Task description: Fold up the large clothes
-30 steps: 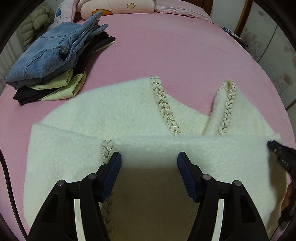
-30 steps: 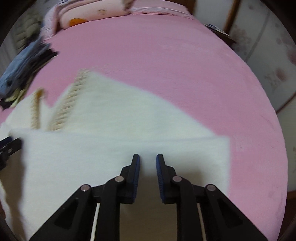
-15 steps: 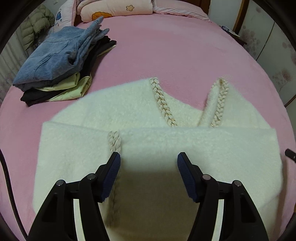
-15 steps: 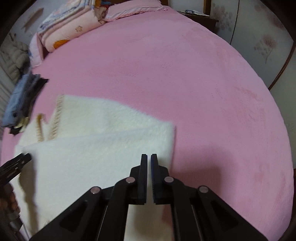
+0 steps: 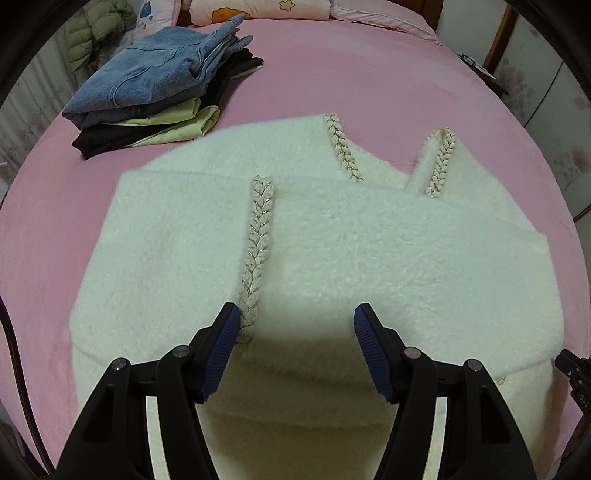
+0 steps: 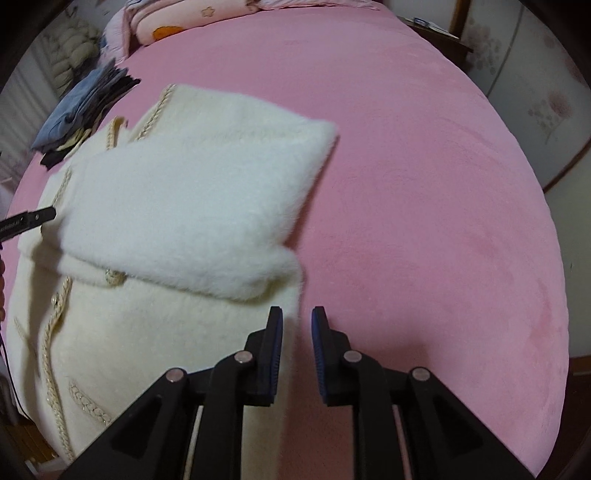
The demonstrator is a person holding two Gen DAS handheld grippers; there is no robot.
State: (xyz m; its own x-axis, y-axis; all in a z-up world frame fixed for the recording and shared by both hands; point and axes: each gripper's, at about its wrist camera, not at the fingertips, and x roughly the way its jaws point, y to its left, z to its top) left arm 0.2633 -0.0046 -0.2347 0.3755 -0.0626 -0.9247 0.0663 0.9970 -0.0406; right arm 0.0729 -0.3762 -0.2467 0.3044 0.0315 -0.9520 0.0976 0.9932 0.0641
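A fluffy cream cardigan [image 5: 369, 258] with braided trim [image 5: 258, 236] lies on the pink bed [image 5: 369, 81], its near part folded over the rest. My left gripper [image 5: 295, 332] is open and empty, just above the garment's near edge. In the right wrist view the cardigan [image 6: 192, 206] lies at left with the folded flap on top. My right gripper [image 6: 297, 332] is slightly open and empty, over the garment's right edge. The left gripper's tip [image 6: 37, 218] shows at the left edge.
A stack of folded clothes with jeans [image 5: 159, 74] on top sits at the bed's far left. Pillows [image 5: 258, 7] lie at the head of the bed. The right half of the bed [image 6: 424, 184] is bare pink sheet. A cabinet [image 6: 535, 103] stands to the right.
The folded flap was laid down on the cardigan. My right gripper opened slightly and let go of it. Both grippers pulled back toward the near edge.
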